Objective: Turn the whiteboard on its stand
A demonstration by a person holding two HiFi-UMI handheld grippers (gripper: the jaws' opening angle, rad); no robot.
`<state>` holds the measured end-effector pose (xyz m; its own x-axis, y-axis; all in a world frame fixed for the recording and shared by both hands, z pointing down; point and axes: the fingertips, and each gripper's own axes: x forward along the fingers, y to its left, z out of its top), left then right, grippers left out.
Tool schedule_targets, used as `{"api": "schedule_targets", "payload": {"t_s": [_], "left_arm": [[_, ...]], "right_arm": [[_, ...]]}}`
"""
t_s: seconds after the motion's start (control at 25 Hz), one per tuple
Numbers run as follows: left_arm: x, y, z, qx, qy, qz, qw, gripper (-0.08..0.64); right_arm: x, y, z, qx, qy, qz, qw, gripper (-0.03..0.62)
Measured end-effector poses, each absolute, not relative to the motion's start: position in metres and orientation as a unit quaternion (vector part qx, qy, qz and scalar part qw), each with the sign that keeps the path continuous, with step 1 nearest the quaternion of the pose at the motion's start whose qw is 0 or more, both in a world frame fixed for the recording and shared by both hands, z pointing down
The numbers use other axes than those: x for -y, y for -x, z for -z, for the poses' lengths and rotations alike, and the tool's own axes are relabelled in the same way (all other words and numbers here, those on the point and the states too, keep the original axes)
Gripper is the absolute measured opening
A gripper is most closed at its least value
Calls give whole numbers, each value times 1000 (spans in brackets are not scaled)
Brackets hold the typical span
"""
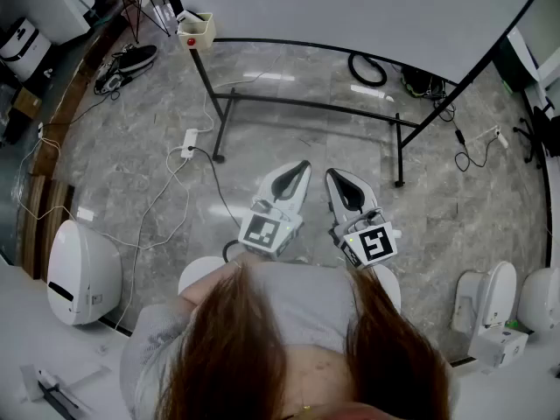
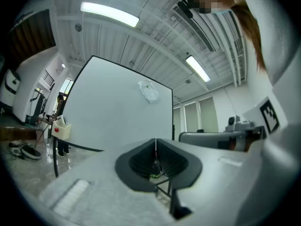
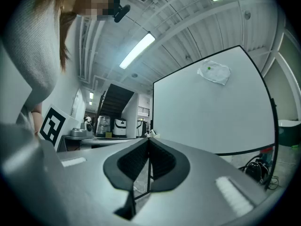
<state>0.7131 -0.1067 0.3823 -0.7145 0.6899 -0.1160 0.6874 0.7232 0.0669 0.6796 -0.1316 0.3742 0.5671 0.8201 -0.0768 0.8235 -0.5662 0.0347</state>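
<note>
Head view, looking steeply down: the whiteboard (image 1: 367, 7) fills the upper part of the field, carried on its black tubular stand (image 1: 306, 105), which rests on the grey marble floor (image 1: 131, 147). The board stands in front of the person (image 1: 289, 322), its white face turned toward the two tools.

The left tongs (image 1: 302, 166) and the right tongs (image 1: 336, 176) are held side by side near the person's chest, both aimed at the board and well apart from it. Neither touches the board or the stand.

Left gripper view: the left tongs (image 2: 155, 147) are clenched, the two dark pads meeting along a thin seam with nothing gripped. Beyond them the whiteboard (image 2: 117, 117) shows as a plain white panel with a small crumpled white wad (image 2: 149, 91) stuck near its upper edge.

Right gripper view: the right tongs (image 3: 148, 150) are likewise clenched and empty, pads pressed together. The whiteboard (image 3: 211, 117) lies ahead and to the right, bearing the same wad (image 3: 214, 72).

Surroundings: a small cream box (image 1: 196, 30) with a red button hangs at the stand's left upright. A white power strip (image 1: 188, 141) and a coiled black cable (image 1: 367, 68) lie on the floor.
</note>
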Motion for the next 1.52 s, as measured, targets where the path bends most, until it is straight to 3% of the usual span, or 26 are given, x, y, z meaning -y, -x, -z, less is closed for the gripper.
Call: {"api": "schedule_targets", "payload": {"t_s": [0.64, 0.84, 0.96, 1.08, 1.52], "left_arm": [[109, -702, -385, -926, -374, -12, 57, 0], [109, -684, -382, -928, -369, -3, 58, 0], [111, -673, -386, -925, -376, -4, 61, 0], [110, -670, -395, -920, -388, -17, 54, 0], [35, -670, -411, -915, -400, -13, 55, -1]], "right_arm": [[133, -666, -365, -469, -881, 54, 31, -4], [133, -660, -360, -447, -891, 80, 18, 86], [135, -655, -369, -440, -896, 55, 27, 73], [134, -647, -379, -434, -899, 57, 13, -6], [67, -623, -398, -458, -888, 46, 4, -6]]}}
